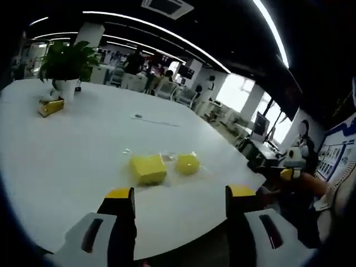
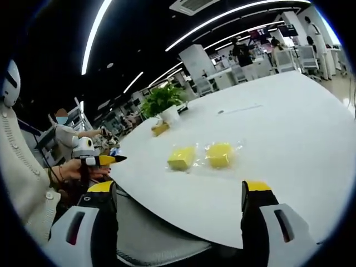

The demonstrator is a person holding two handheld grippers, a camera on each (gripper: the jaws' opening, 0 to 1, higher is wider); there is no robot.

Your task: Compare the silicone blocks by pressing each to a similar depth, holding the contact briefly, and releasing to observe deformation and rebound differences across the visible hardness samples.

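Worktop: a large white round-edged worktop (image 1: 83, 150) carries everything; the right gripper view looks along it from the opposite edge (image 2: 289, 139).
Left gripper view: it takes in bright windows and a person seated by monitors beyond the worktop's far edge, and a thin pale object lying flat mid-worktop (image 1: 153, 119).
Right gripper view: it takes in a cream knitted sleeve (image 2: 22, 178) at the left, a seated person behind it, and the other claw's yellow tip (image 2: 105, 160) held in a hand just off the worktop edge.
Plant: a green leafy plant in a white pot (image 1: 67, 67) stands near the far side, also seen from the right claw (image 2: 164, 105), with a small yellow box (image 1: 50, 105) just beside the pot.
Silicone samples: a yellow square silicone block (image 1: 148, 168) and a yellow rounder silicone block (image 1: 188, 163) lie side by side near the worktop edge, each in clear wrapping; the same pair appears in the right gripper view (image 2: 182, 157) (image 2: 220, 154).
Left claw: the black, yellow-tipped left claw (image 1: 181, 200) is spread wide, hanging above the worktop edge, the blocks ahead of it, untouched.
Right claw: the right claw (image 2: 181, 194) is likewise spread wide, clear of the blocks, which lie ahead between its jaw lines.
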